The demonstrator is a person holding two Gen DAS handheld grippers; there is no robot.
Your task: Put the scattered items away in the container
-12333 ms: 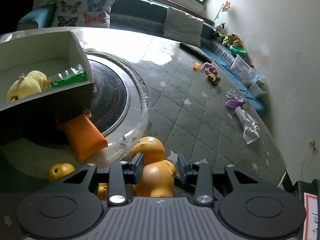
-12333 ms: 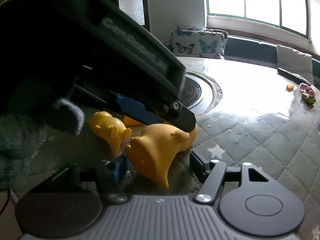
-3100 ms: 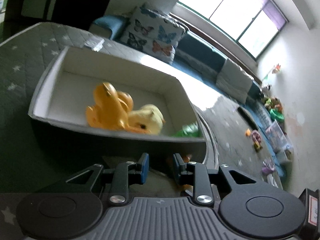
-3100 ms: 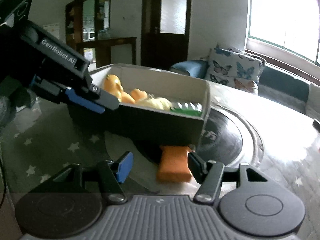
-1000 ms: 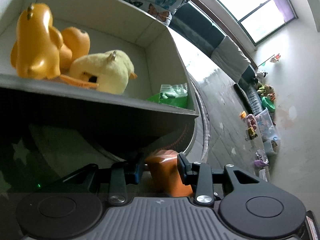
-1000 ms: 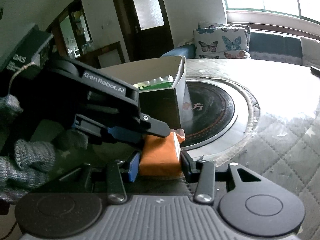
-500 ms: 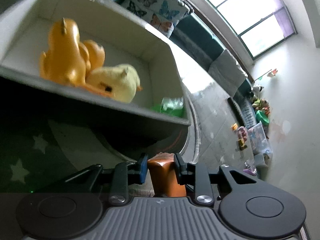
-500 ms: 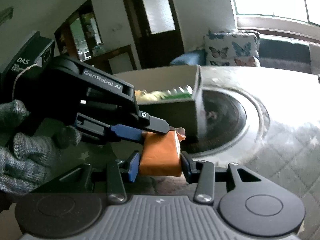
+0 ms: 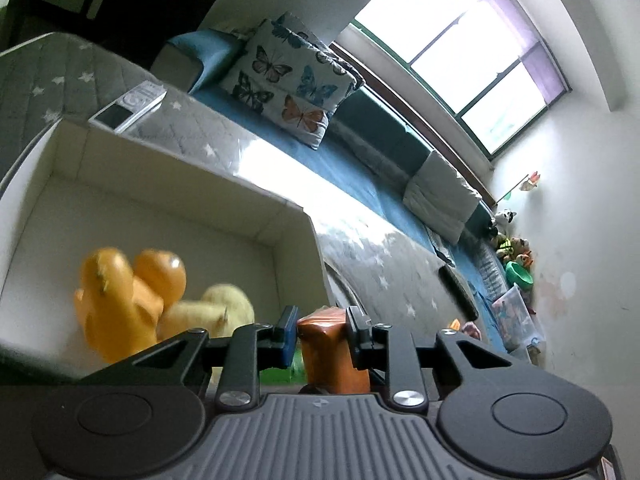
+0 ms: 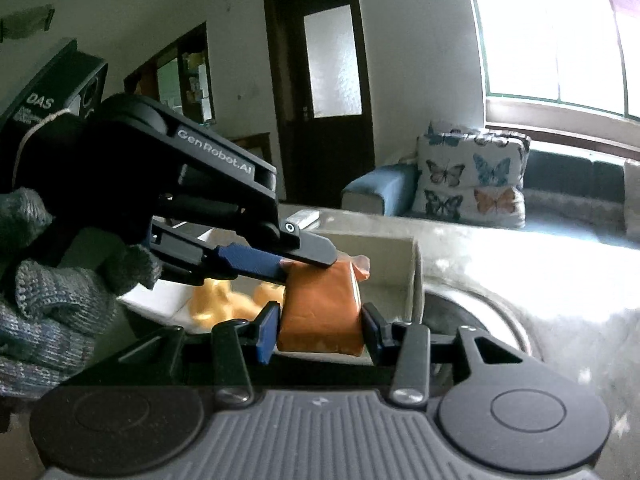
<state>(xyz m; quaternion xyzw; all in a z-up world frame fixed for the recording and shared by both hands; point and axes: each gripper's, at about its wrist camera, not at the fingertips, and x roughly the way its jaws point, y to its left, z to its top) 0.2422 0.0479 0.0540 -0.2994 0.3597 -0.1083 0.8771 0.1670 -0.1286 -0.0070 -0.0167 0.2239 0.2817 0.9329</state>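
Observation:
Both grippers hold one orange wrapped packet point(image 9: 330, 354) point(image 10: 322, 308) in the air beside the white box point(image 9: 168, 184) point(image 10: 400, 248). My left gripper point(image 9: 322, 336) is shut on one end of it; it also shows in the right wrist view point(image 10: 286, 264), coming in from the left. My right gripper point(image 10: 320, 330) is shut on the packet's sides. The packet is raised to about the box's rim. Inside the box lie orange toy ducks point(image 9: 120, 292), a yellow plush duck point(image 9: 216, 308) and a green packet point(image 9: 280, 372).
The box stands on a grey quilted star-patterned table point(image 9: 360, 248) with a round glass inset point(image 10: 480, 320). A white remote point(image 9: 128, 106) lies behind the box. A dark remote point(image 9: 458, 294) and small toys point(image 9: 468, 326) lie at the table's far right. A sofa with a butterfly cushion point(image 9: 288, 84) is behind.
Both grippers have lifted the orange packet from table level up to about the box's rim. The box interior has come into fuller view of the left wrist camera.

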